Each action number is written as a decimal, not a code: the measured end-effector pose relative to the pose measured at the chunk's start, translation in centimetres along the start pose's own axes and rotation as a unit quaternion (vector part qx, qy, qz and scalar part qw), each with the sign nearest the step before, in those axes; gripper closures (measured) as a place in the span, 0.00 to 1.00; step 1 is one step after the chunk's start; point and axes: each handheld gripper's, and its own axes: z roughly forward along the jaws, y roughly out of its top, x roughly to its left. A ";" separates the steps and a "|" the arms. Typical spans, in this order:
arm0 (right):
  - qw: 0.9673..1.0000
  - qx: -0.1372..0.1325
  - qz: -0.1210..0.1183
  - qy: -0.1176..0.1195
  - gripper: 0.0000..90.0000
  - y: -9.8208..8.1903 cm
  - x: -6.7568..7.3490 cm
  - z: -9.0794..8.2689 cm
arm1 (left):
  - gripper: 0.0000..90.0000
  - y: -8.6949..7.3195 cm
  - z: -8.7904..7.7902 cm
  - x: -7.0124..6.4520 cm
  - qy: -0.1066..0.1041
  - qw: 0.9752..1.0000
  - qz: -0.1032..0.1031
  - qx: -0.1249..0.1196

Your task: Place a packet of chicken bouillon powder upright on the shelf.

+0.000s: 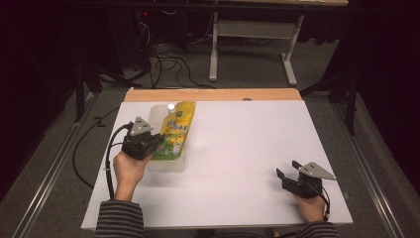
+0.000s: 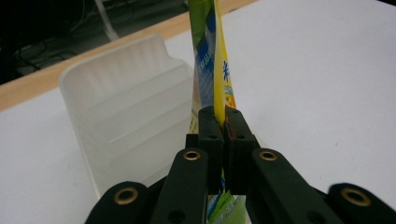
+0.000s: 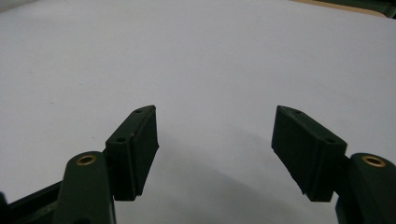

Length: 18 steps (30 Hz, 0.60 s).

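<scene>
Pouch (image 1: pixel 176 130): yellow-green, white cap at far end, lying over a translucent tray (image 1: pixel 171 164) at table's (image 1: pixel 237 148) left side. Near edge pinched between closed jaws of left gripper (image 2: pixel 223 122), which sits just beside tray's near-left corner. Right gripper (image 3: pixel 215 144): jaws spread wide, empty, resting near right front edge, well apart from pouch.

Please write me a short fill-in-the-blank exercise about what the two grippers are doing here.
1. The left gripper is shut on the edge of a yellow ___.
2. The right gripper has its jaws ___.
3. The translucent plastic tray lies on the ___ side of the white table.

Missing words: pouch; open; left
</scene>
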 end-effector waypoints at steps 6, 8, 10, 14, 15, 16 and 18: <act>1.000 0.002 -0.007 -0.001 0.36 0.0 0.1 0.1 | 0.97 -0.5 -0.3 0.7 -0.004 0.999 -0.015 0.032; 1.000 0.004 -0.006 -0.002 0.36 0.0 0.1 0.1 | 0.97 -0.5 -0.2 0.7 -0.003 0.999 -0.013 0.036; 1.000 0.006 -0.005 -0.002 0.36 0.0 0.1 0.1 | 0.97 -0.4 0.0 0.7 -0.004 0.999 -0.016 0.046; 1.000 0.006 -0.006 -0.002 0.36 0.1 0.1 0.1 | 0.96 -0.6 0.4 0.9 -0.005 0.998 -0.023 0.057; 1.000 0.007 -0.006 -0.003 0.36 0.1 0.1 0.1 | 0.96 -0.6 0.4 0.9 -0.005 0.998 -0.023 0.057; 1.000 0.007 -0.006 -0.003 0.36 0.1 0.1 0.1 | 0.96 -0.6 0.4 1.0 -0.009 0.998 -0.029 0.061; 1.000 0.006 -0.006 -0.003 0.36 0.1 0.1 0.1 | 0.95 -0.7 0.5 1.0 -0.004 0.998 -0.030 0.060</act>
